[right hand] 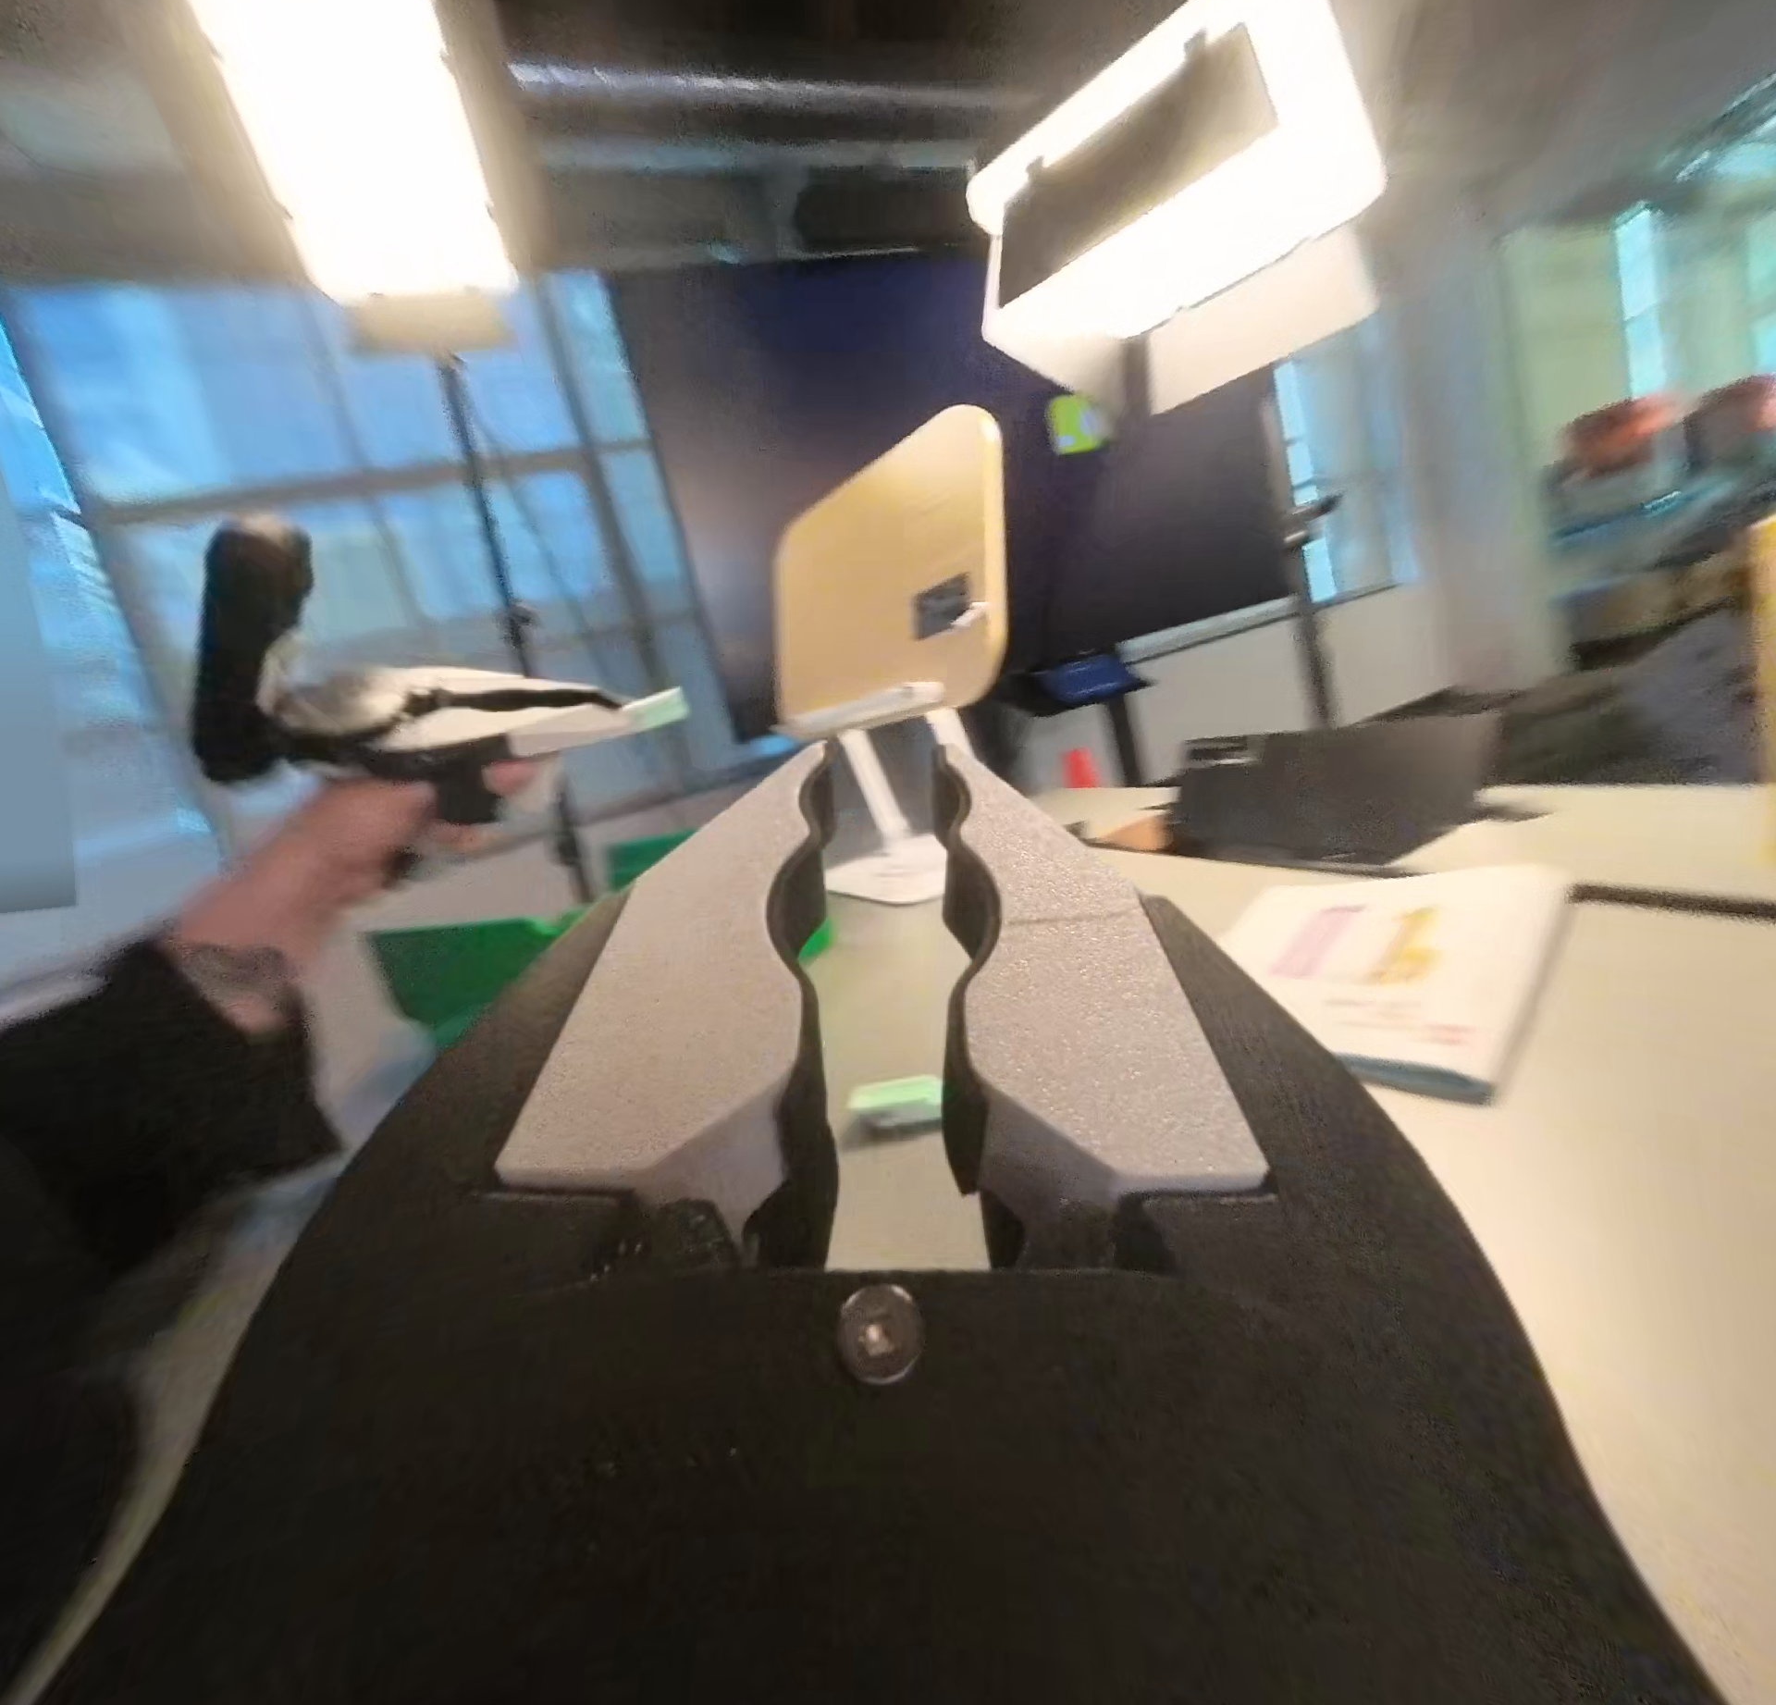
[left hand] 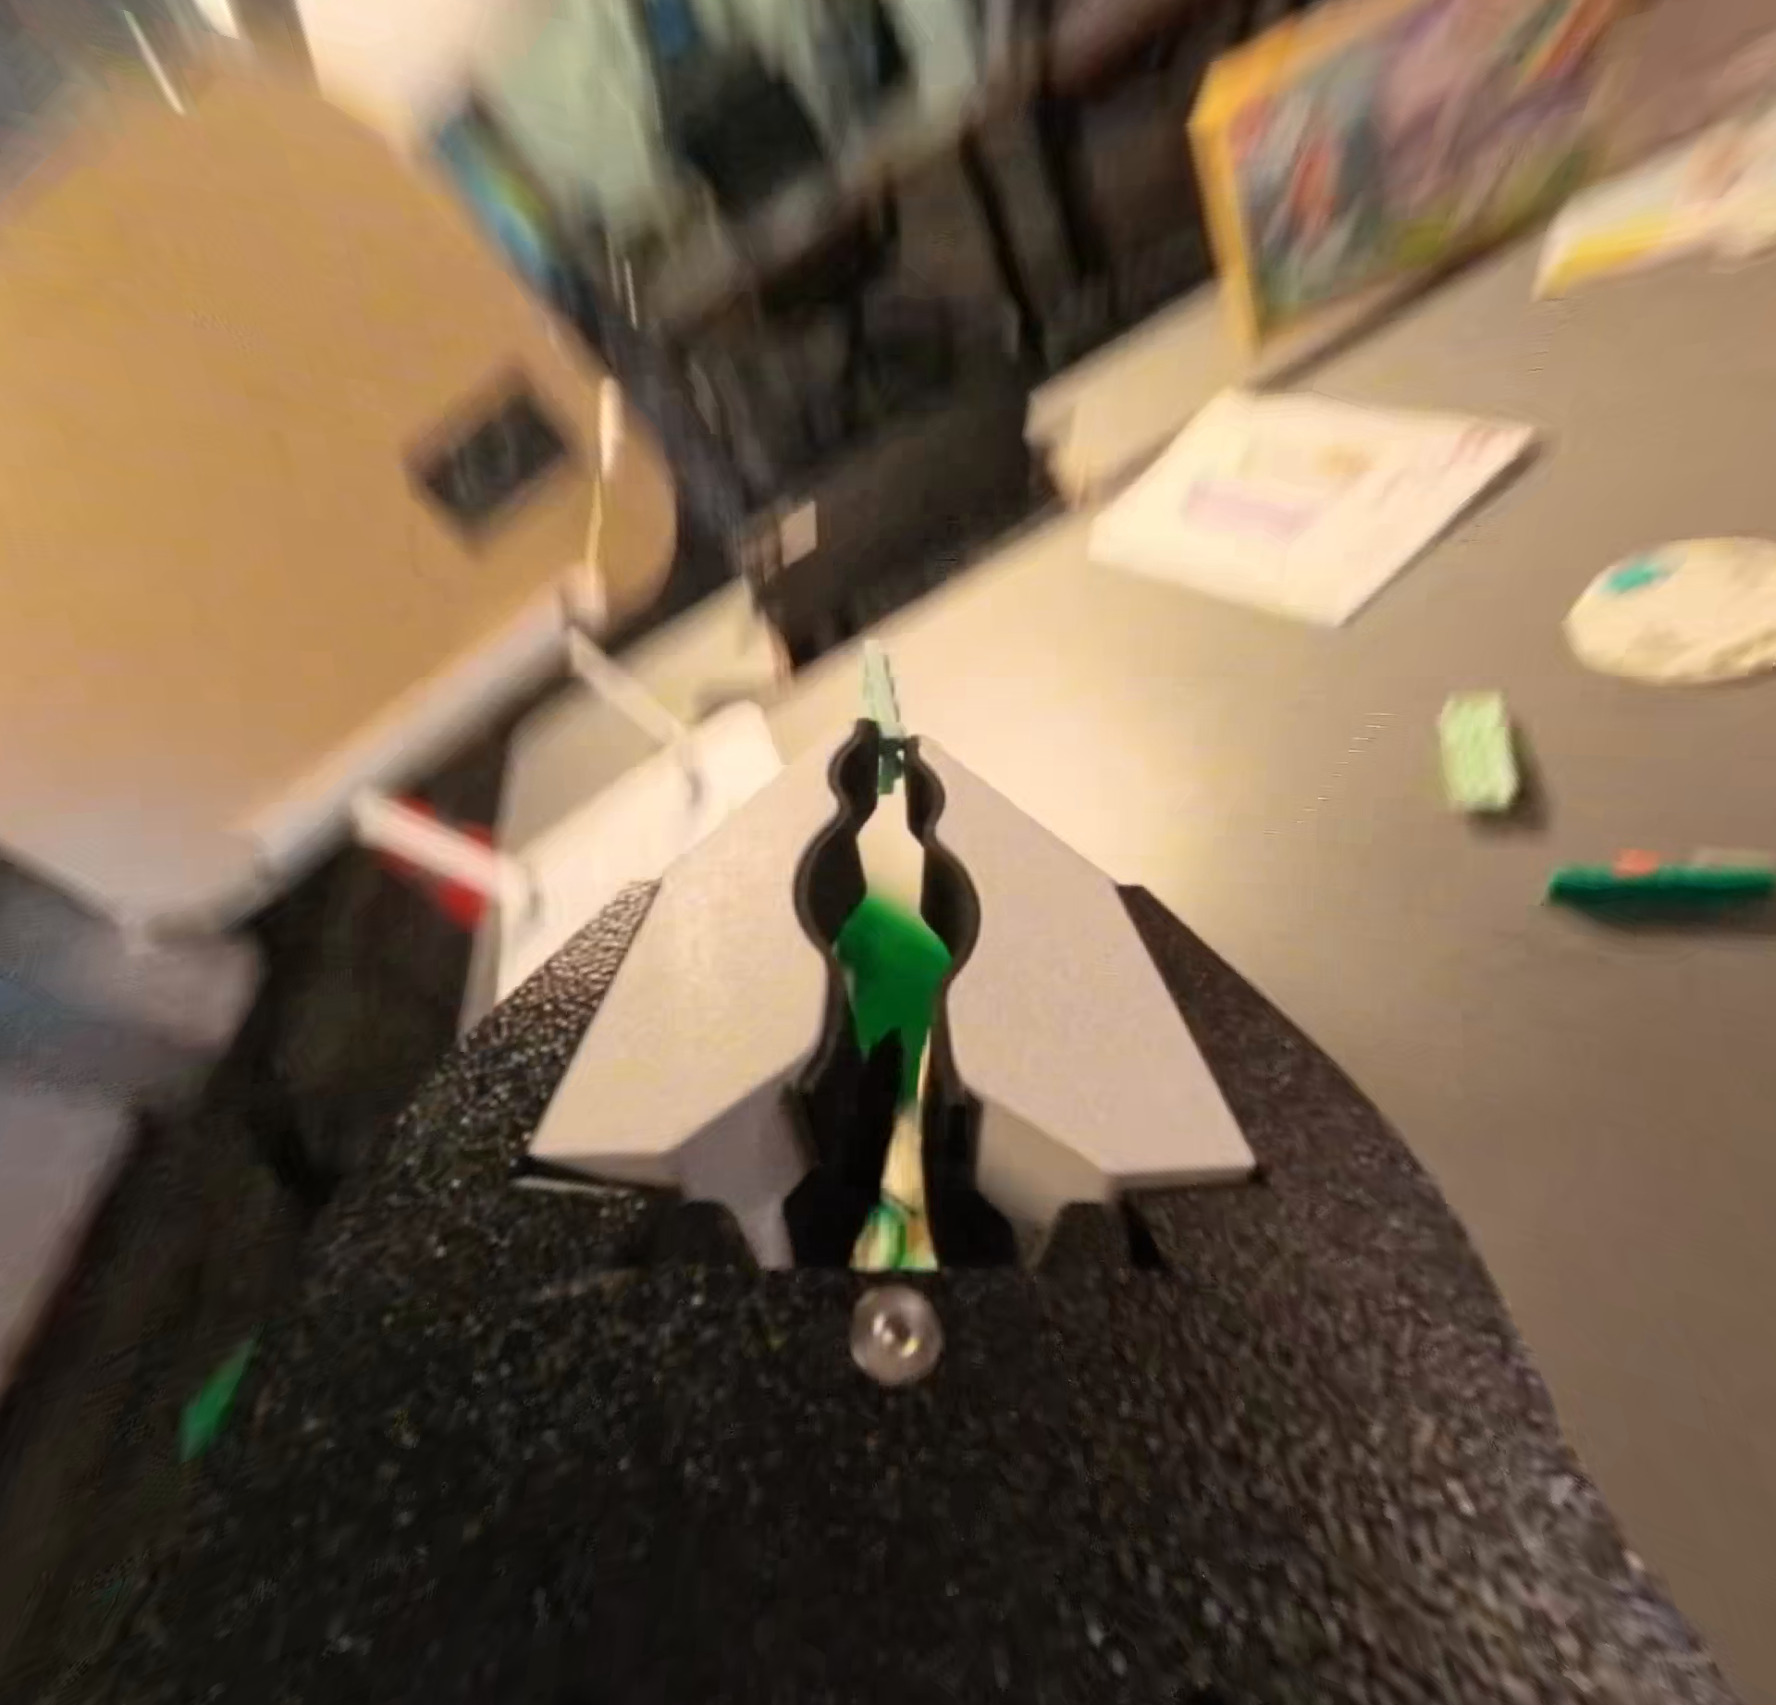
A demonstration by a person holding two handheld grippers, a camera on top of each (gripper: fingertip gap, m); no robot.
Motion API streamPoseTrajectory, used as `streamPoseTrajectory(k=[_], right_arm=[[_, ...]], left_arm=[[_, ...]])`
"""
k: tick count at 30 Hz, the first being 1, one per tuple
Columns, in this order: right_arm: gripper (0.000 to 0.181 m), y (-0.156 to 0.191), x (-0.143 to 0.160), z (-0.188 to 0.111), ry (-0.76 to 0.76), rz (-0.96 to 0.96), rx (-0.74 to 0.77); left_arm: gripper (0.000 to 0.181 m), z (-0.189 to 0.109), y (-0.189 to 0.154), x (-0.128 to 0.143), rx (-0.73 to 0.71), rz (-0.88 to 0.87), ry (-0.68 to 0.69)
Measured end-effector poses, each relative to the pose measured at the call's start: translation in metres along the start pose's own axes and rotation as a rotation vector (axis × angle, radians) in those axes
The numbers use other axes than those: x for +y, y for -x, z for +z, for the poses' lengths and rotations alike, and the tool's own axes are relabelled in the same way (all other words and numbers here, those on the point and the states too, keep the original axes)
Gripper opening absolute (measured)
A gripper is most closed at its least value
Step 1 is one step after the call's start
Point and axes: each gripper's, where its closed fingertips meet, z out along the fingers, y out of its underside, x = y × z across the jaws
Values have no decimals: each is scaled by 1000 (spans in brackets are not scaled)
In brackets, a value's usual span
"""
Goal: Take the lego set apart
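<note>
A: How do the fingers of the left gripper (left hand: 886, 746) stand?

B: Its two grey fingers (left hand: 740, 967) meet at the tips and pinch a small pale green lego piece (left hand: 876, 688), which sticks out past the tips. In the right wrist view the same gripper (right hand: 663, 705) is lifted above the table, a person's hand (right hand: 346, 851) on its handle, the pale piece (right hand: 658, 705) showing at its tip.

A: And the right gripper (right hand: 882, 755)?

B: Its fingers (right hand: 673, 996) stand apart with nothing between them. Through the gap a loose pale green brick (right hand: 896, 1099) lies on the grey table (right hand: 1586, 1226).

A: Where is the rest of the lego set?

B: Scattered on the table (left hand: 1249, 746). In the left wrist view a pale green brick (left hand: 1478, 763) lies to the right of the fingers, and nearer the edge of the picture a dark green plate (left hand: 1661, 882) with something red on top. A bright green piece (left hand: 889, 967) shows through the gap between the left fingers, too blurred to tell its shape. The right wrist view shows a green patch (right hand: 461, 967) low on the left, also blurred.

A: Anything beyond those?

B: An open instruction booklet (left hand: 1317, 496) lies farther back, a crumpled clear bag (left hand: 1682, 606) beside it, and a colourful box (left hand: 1413, 111) stands behind. A tan panel on a white stand (right hand: 889, 563) rises at the table's far side.
</note>
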Motion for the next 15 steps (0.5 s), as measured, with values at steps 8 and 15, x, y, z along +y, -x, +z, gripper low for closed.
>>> streamPoseTrajectory(k=[8,15], right_arm=[[11,-24,8,-5,80,-240,169],[11,-37,7,-10,75,-208,215]], left_arm=[[5,-2,22,170,168,-400,754],[38,-4,43,155,-37,-336,749]])
